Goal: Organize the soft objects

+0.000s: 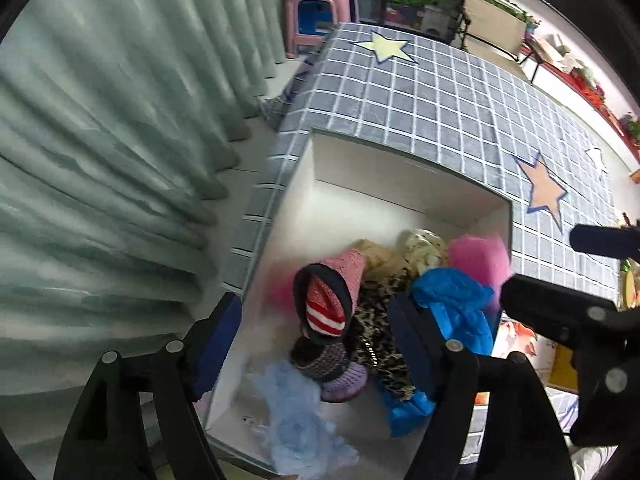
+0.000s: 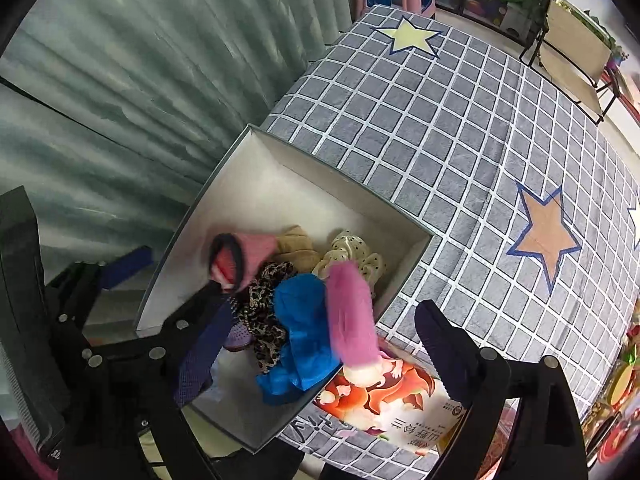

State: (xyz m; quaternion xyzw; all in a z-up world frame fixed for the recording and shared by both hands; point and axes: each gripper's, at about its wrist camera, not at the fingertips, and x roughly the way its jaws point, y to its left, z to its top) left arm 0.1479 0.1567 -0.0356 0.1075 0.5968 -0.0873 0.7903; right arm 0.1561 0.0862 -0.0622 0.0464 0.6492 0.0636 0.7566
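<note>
A white box stands on the grey checked cloth and holds several soft items. A pink sock with a red-striped one inside, a leopard-print cloth, a blue plastic item, a beige dotted cloth and a purple knit piece lie in it. A blurred pink fluffy item is in mid-air over the box's near corner. My left gripper is open above the box. My right gripper is open over the box corner.
A light blue plastic wad lies at the box's near end. A printed orange packet lies on the cloth beside the box. Green curtains hang at the left. A pink stool and shelves stand beyond the table.
</note>
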